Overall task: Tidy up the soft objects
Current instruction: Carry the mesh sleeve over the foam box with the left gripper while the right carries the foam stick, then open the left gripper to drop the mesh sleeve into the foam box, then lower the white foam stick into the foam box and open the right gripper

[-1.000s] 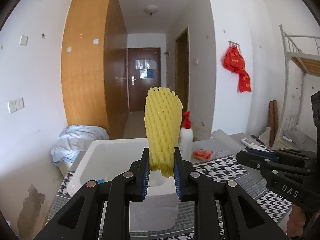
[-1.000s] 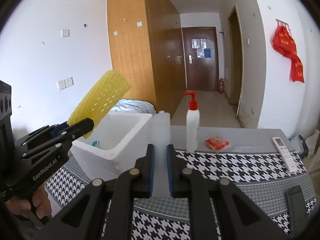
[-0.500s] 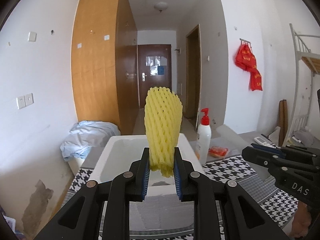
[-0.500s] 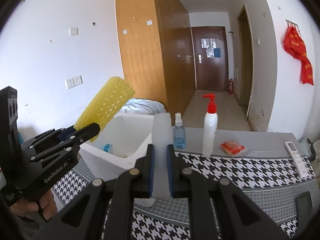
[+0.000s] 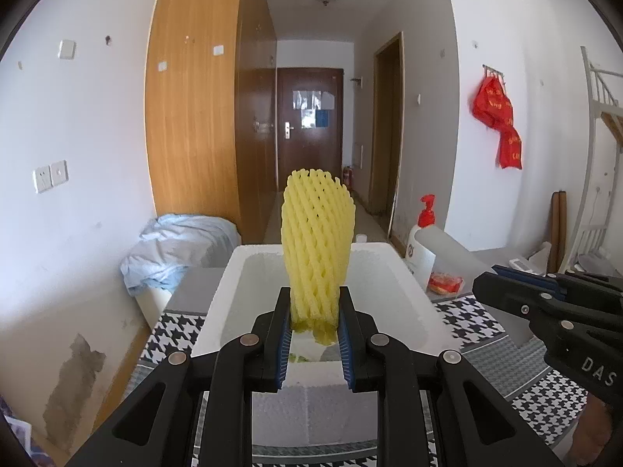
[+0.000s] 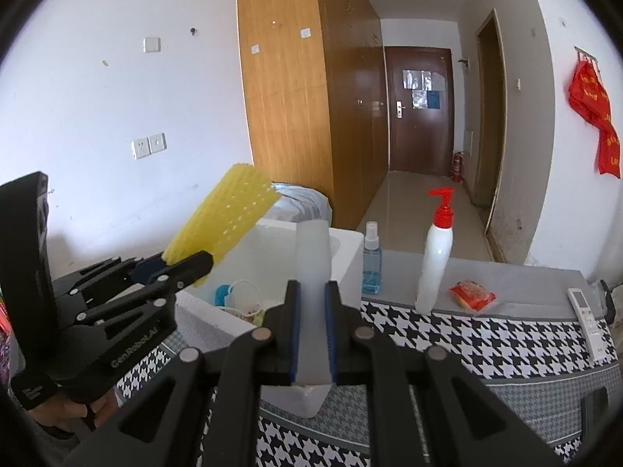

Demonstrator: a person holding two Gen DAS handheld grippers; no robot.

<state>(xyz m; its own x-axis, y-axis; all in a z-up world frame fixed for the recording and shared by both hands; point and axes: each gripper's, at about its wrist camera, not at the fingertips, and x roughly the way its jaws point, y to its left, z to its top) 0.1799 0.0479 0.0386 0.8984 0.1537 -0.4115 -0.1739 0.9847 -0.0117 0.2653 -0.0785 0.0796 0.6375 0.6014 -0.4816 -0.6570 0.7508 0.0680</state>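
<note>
My left gripper (image 5: pixel 314 327) is shut on a yellow foam net sleeve (image 5: pixel 317 241) that stands upright above the near end of an open white foam box (image 5: pixel 401 295). In the right wrist view the sleeve (image 6: pixel 226 218) and left gripper (image 6: pixel 202 262) hover over the box's left side. My right gripper (image 6: pixel 311 327) is shut on a white foam sheet (image 6: pixel 312 268), held to the right of the box; the sheet also shows in the left wrist view (image 5: pixel 451 249). Small items lie inside the box (image 6: pixel 350 257).
A houndstooth cloth (image 6: pixel 486 342) covers the table. On it stand a blue spray bottle (image 6: pixel 372 260), a white pump bottle with red top (image 6: pixel 438 253), a red packet (image 6: pixel 473 295) and a remote (image 6: pixel 584 311). A blue cloth heap (image 5: pixel 179 245) lies left of the table.
Both grippers have moved left and toward the box with their loads; the box now sits centred under the left gripper, and the spray bottle has come into the right wrist view.
</note>
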